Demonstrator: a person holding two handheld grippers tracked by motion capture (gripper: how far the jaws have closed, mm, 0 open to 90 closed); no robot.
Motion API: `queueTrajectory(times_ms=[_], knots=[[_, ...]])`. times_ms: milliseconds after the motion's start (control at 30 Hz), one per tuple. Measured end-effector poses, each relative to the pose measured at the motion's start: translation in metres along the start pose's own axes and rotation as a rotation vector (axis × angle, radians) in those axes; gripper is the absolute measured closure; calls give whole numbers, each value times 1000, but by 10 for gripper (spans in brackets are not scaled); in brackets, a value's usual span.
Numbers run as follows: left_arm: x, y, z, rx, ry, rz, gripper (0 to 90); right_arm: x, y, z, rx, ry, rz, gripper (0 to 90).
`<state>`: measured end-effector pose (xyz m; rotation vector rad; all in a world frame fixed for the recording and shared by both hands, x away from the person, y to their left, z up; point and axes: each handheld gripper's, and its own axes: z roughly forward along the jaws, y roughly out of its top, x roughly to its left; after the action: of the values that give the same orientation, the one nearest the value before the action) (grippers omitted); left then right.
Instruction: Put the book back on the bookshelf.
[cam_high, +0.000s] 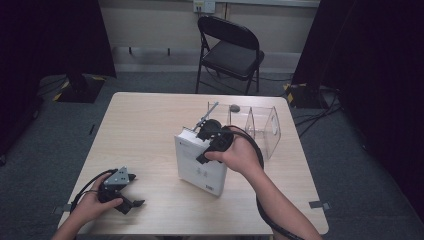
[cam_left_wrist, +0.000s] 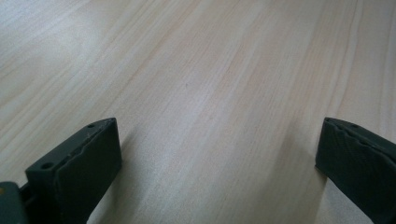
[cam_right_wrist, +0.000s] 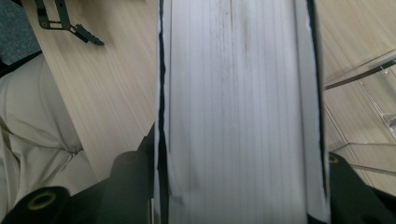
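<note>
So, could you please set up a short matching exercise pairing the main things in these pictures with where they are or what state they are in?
Things:
1. white book
2. left hand-held gripper
3. clear divided rack
4. black folding chair

Places or states:
A. on the floor beyond the table's far edge
B. clamped across its thickness in the right hand-held gripper
C. jaws open over bare wood near the table's front left
D. on the table's far right part, behind the book

Pairs: 1-B, 2-C, 3-D, 4-A
</note>
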<state>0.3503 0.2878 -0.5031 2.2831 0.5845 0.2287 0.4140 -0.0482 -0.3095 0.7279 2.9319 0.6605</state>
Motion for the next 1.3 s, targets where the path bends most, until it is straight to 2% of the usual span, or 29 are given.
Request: queueTrajectory(times_ms=[233, 300, 733, 833, 1033, 1300], knots=[[0, 0, 0, 0, 0, 0, 0, -3, -6, -6, 3, 0, 9, 520], [0, 0, 0, -1, 0, -1, 0, -4, -8, -8, -6, 5, 34, 519], [0, 0, 0, -1, 0, -1, 0, -8, -19, -20, -3, -13, 39, 521], [0, 0, 0, -1, 0, -1, 0, -9, -23, -24, -19, -18, 39, 522], [0, 0, 0, -1, 0, -1, 0, -13, -31, -31, -36, -14, 76, 522], [0, 0, 0, -1, 0, -1, 0, -20, -45, -39, -31, -22, 118, 522]])
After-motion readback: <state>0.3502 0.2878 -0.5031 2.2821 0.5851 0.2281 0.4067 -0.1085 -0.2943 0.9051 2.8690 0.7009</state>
